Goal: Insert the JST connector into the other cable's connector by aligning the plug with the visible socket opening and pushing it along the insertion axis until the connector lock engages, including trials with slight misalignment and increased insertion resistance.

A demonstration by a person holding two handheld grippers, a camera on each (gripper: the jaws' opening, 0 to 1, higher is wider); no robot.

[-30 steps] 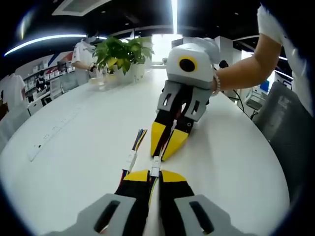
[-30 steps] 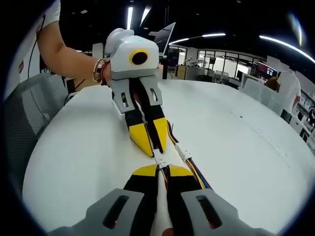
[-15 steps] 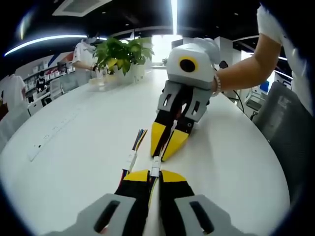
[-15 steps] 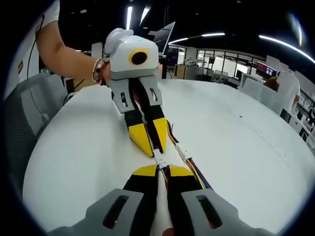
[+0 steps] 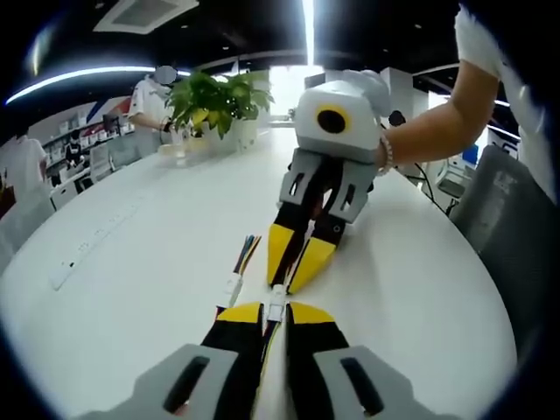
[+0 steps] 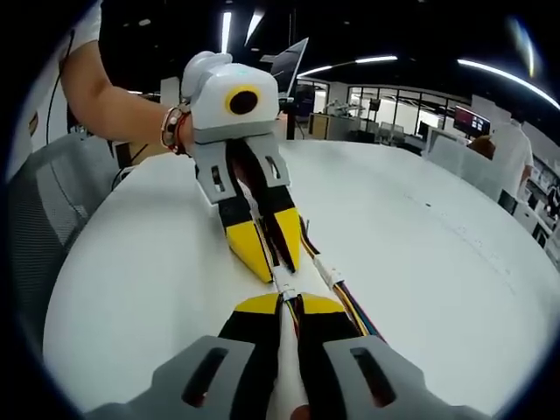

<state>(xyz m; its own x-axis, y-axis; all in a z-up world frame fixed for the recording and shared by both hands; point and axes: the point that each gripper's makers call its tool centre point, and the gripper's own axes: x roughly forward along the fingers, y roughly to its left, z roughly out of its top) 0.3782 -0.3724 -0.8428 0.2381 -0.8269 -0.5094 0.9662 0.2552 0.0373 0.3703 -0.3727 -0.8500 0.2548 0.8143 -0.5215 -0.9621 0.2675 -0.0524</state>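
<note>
Two small white JST connectors [image 5: 276, 297] meet nose to nose on the white table [image 5: 131, 262], between two pairs of yellow-tipped jaws. My left gripper [image 5: 276, 310] is shut on its cable just behind one connector. My right gripper [image 5: 285, 276] comes in from the far side, held by a hand, and is shut on the other cable's connector. In the right gripper view the same joint [image 6: 285, 289] sits between my right gripper [image 6: 287, 303] and the facing left gripper [image 6: 276, 273]. I cannot tell whether the lock has engaged.
A loose cable with a white connector [image 5: 234, 284] and coloured wires [image 6: 350, 306] lies beside the joint. A potted plant [image 5: 214, 98] and a person [image 5: 150, 94] are at the table's far end. A power strip [image 5: 66, 271] lies left, and grey chairs [image 6: 44, 210] stand at the table's edge.
Both grippers stay shut with the connectors touching. The facing gripper has tilted and shifted slightly in each view.
</note>
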